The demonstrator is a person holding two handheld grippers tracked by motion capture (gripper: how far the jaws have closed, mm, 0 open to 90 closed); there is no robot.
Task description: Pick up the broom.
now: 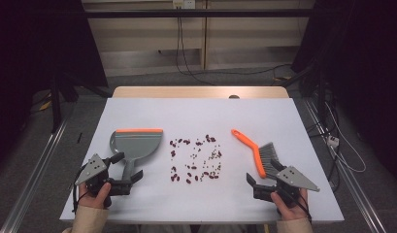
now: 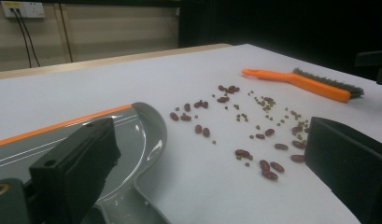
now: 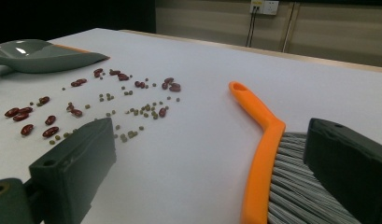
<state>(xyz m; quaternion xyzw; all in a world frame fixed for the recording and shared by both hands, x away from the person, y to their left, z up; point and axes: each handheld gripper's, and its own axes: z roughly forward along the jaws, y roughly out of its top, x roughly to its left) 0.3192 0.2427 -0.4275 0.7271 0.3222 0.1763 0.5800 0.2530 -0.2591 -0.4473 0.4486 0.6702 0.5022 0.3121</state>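
Both grippers are sitting low at the near edge of the table (image 1: 138,104), jaws wide apart, nothing between the pads yet. Left gripper (image 1: 130,171) is hovering right at the dustpan (image 1: 136,144); its handle is pointing back toward the person, and the orange-lipped mouth is facing the far side of the table. So the pan's long axis is running near-to-far, a touch tilted. Right gripper (image 1: 264,175) is lining up w/ the brush (image 1: 256,151), which is lying flat at the right of the spill: orange handle tip is aiming up and left toward the table's middle, grey bristles are fanning right, near end by the jaws. Long axis diagonal, far-left to near-right.

Beans (image 1: 196,158) are lying scattered between the two tools, red ones and small greenish ones, well spread.

Looks like the pick-up step, imo. To do it well: left should be straddling the pan handle square-on, not the bowl; right should be closing on the orange spine near the bristle end, approx. mid-length, so the brush isn't swinging. Keep both approaches low, and don't nudge the beans.
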